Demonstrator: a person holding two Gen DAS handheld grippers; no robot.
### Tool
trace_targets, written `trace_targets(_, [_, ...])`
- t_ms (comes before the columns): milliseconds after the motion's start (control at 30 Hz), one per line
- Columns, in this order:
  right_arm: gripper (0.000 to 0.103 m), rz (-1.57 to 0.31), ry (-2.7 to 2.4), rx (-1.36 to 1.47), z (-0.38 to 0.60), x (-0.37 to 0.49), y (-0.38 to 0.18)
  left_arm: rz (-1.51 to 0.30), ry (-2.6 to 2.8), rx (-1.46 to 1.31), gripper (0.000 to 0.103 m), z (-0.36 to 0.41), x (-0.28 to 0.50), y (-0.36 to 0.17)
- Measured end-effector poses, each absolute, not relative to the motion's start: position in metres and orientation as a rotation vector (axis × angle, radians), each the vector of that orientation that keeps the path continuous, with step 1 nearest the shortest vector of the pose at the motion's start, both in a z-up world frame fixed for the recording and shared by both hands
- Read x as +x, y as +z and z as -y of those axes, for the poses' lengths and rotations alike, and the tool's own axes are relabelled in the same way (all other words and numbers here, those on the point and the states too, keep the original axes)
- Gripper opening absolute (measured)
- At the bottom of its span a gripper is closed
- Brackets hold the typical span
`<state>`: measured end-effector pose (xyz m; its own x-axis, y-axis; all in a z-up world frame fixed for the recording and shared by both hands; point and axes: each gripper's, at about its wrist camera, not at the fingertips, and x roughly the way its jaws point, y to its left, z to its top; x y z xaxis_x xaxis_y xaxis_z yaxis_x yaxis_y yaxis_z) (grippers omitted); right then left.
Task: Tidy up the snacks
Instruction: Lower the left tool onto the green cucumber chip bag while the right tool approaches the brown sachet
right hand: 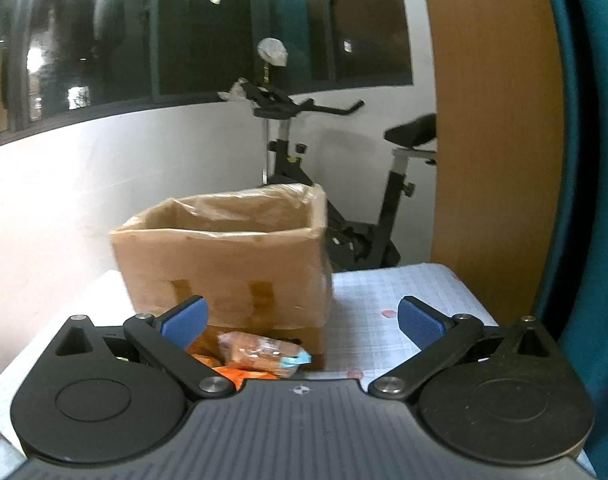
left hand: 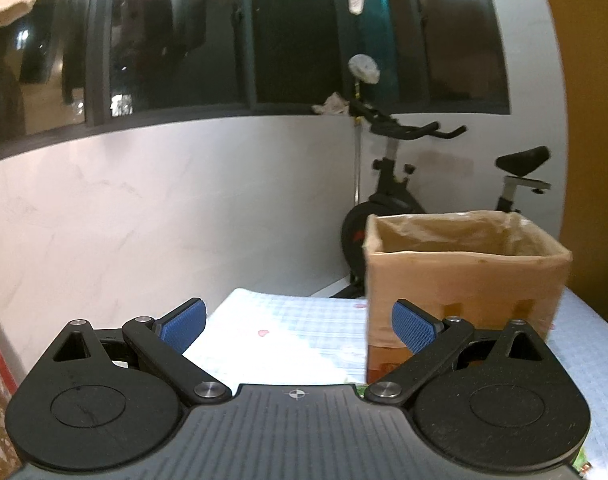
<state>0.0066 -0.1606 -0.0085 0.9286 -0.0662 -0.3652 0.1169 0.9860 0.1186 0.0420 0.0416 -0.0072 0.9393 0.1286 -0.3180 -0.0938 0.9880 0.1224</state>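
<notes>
An open cardboard box (left hand: 463,280) lined with clear plastic stands on a table covered by a pale checked cloth (left hand: 280,340). My left gripper (left hand: 298,326) is open, held above the cloth to the left of the box, with nothing between its blue pads. In the right wrist view the same box (right hand: 224,256) stands straight ahead. Snack packets (right hand: 260,356), orange and clear-wrapped, lie on the cloth in front of the box, just under my right gripper (right hand: 302,322). It is open and holds nothing.
A black exercise bike (left hand: 403,184) stands on the floor behind the table, against a white wall under dark windows. A wooden panel (right hand: 491,120) rises at the right. Clothes hang above. The cloth (right hand: 387,300) shows bare to the right of the box.
</notes>
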Motion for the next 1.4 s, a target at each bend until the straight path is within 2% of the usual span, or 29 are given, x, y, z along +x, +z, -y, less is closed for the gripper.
trace_targets(200, [0.103, -0.408, -0.106, 0.188, 0.176, 0.030, -0.027, -0.408, 0.101, 0.079, 0.100, -0.052, 0.069, -0.024])
trace_targets(333, [0.103, -0.425, -0.097, 0.202, 0.178, 0.043, -0.038, -0.530, 0.059, 0.050, 0.100, -0.047, 0.075, -0.056])
trace_targets(600, [0.102, -0.480, -0.063, 0.163, 0.169, 0.061, -0.068, -0.751, 0.015, -0.171, 0.099, -0.051, 0.086, -0.113])
trace_targets(1067, [0.102, -0.592, -0.063, 0.240, 0.186, 0.068, -0.113, -0.843, 0.043, -0.327, 0.099, -0.051, 0.126, -0.141])
trace_targets(1400, [0.102, -0.625, -0.098, 0.261, 0.200, 0.074, -0.124, -0.821, 0.037, -0.326, 0.099, -0.047, 0.147, -0.150])
